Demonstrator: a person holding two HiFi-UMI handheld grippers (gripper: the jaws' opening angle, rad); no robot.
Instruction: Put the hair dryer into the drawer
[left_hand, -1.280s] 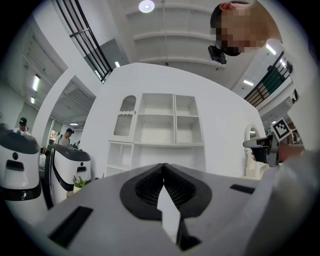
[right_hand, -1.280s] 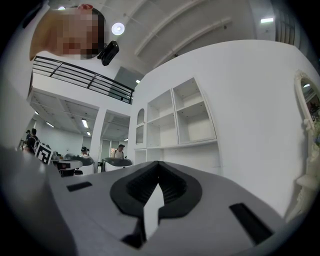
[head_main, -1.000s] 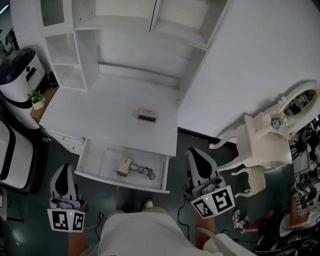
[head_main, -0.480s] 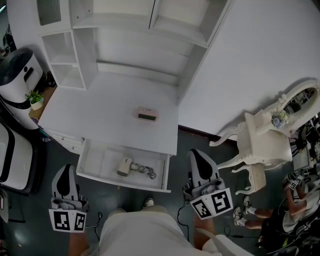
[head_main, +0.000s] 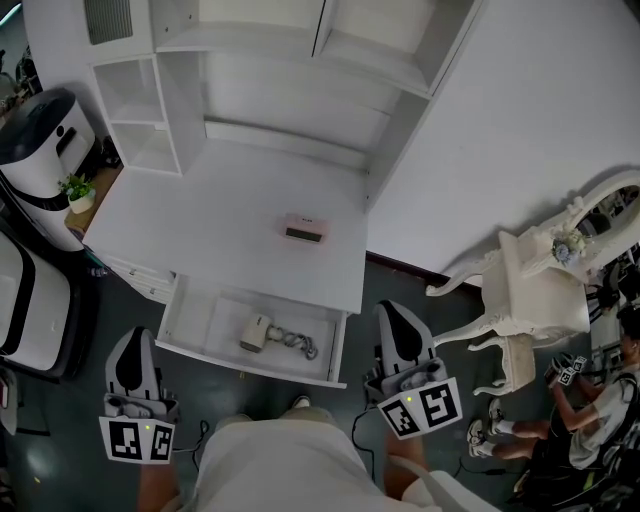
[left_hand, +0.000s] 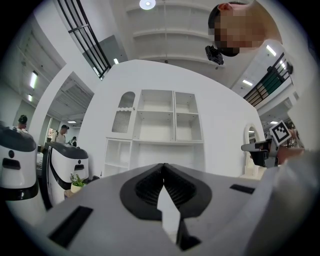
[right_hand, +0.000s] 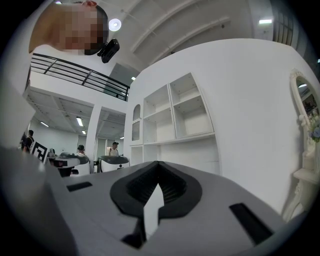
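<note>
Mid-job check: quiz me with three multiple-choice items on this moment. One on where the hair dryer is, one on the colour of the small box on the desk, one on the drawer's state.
1. Where does the hair dryer lie?
A. on the floor
B. inside the drawer
C. on a shelf

2. What colour is the small box on the desk?
A. pink
B. blue
C. green

3. How does the drawer stand?
A. pulled open
B. pushed fully shut
C. taken out and set on the floor

Key:
1 B, the head view shows the dryer and its coiled cord on the drawer's bottom.
2 A, its casing is pale pink around a dark face.
3 A, it juts out from under the desk's front edge with its inside in view.
</note>
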